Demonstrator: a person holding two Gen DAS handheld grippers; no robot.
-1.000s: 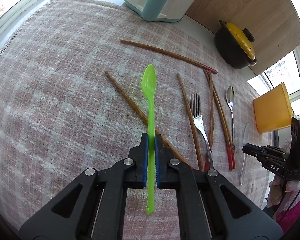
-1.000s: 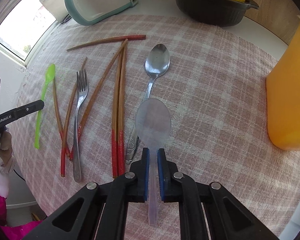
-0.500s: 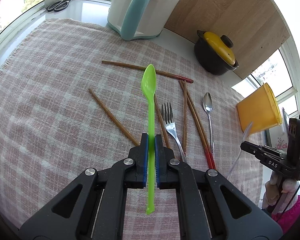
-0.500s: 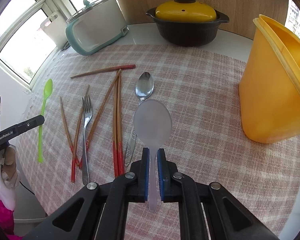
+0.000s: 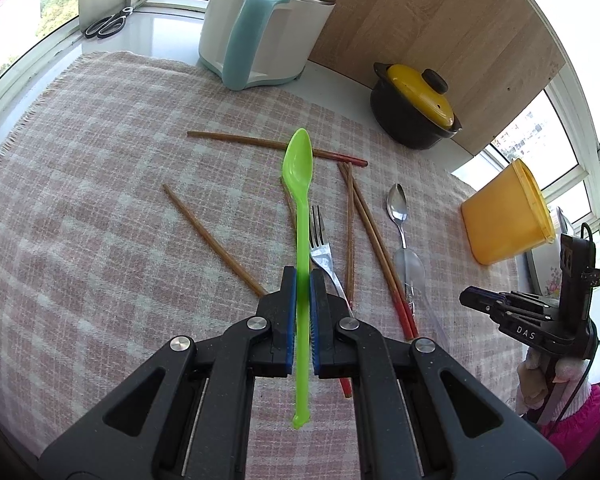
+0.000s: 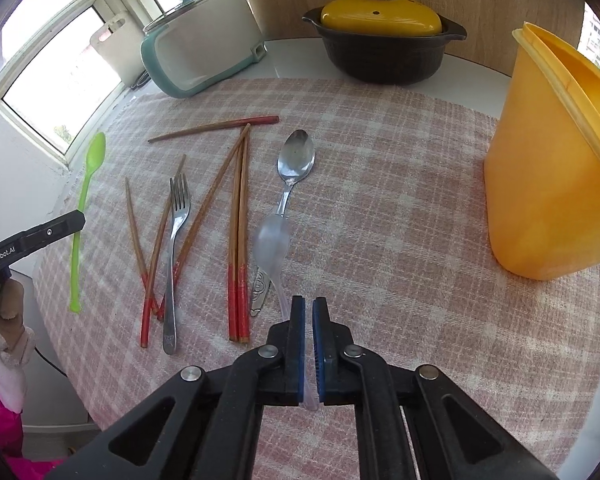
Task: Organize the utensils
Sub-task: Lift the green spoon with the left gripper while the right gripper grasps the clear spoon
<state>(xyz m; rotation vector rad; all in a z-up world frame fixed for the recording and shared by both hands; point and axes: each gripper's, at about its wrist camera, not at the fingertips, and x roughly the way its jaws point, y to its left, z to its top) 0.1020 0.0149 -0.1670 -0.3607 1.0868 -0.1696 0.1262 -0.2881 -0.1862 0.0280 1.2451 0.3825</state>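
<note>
Between the blue pads of my left claw the green plastic spoon is clamped by its handle, the bowl pointing away from me, above the checked cloth. Under it on the cloth lie a metal fork, several wooden chopsticks with red ends and a metal spoon. My right claw has its pads a little apart, and the clear plastic spoon runs slanted from between them, its bowl lying over the handle of the metal spoon; whether the pads press it, I cannot tell. To the right stands a yellow container. Behind, at the wall, are a black pot with yellow lid and a white and blue cooker.
</note>
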